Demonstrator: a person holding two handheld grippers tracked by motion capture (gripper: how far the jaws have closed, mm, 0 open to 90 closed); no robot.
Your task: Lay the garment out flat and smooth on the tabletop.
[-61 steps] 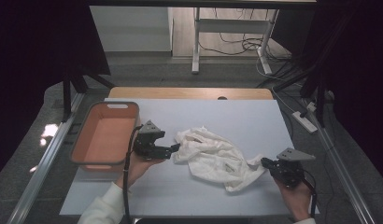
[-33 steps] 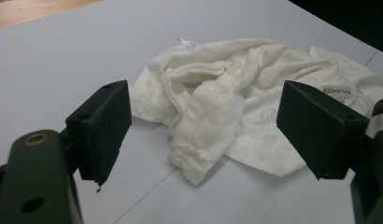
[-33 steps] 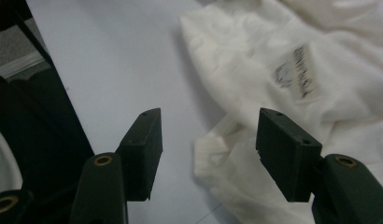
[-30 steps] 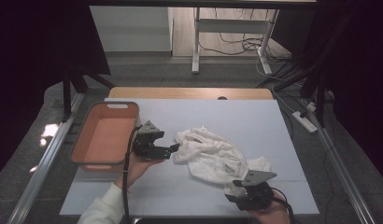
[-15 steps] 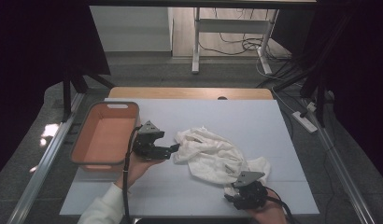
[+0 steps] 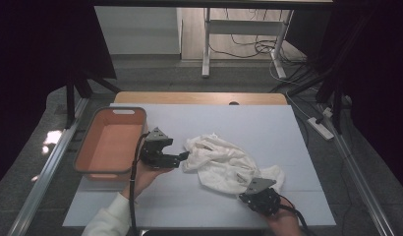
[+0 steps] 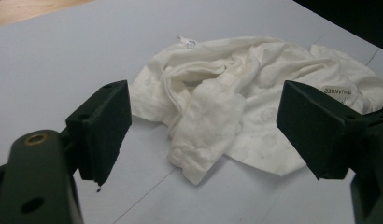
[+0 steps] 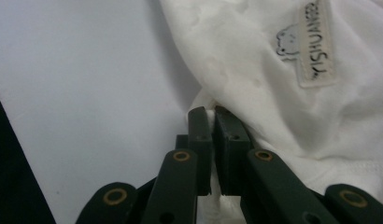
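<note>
A crumpled white garment [image 6: 221,162] lies in the middle of the pale table mat [image 6: 248,118]. My left gripper [image 6: 183,157] hovers at the garment's left edge, jaws spread wide; in the left gripper view the garment [image 7: 236,88] lies just beyond and between them, with the left gripper [image 7: 208,114] holding nothing. At the garment's front right corner my right gripper [image 6: 252,191] is shut on a fold of cloth. In the right gripper view the right gripper [image 8: 213,116] pinches the garment [image 8: 255,65] edge, below a sewn label [image 8: 313,42].
An orange bin [image 6: 111,112] with nothing in it stands at the table's left, just beside the left hand. Bare mat lies behind and in front of the garment. Table legs and cables sit on the floor beyond the far edge.
My right gripper came in from the right to the garment's front corner and shut on its edge. The left gripper has stayed where it was, open.
</note>
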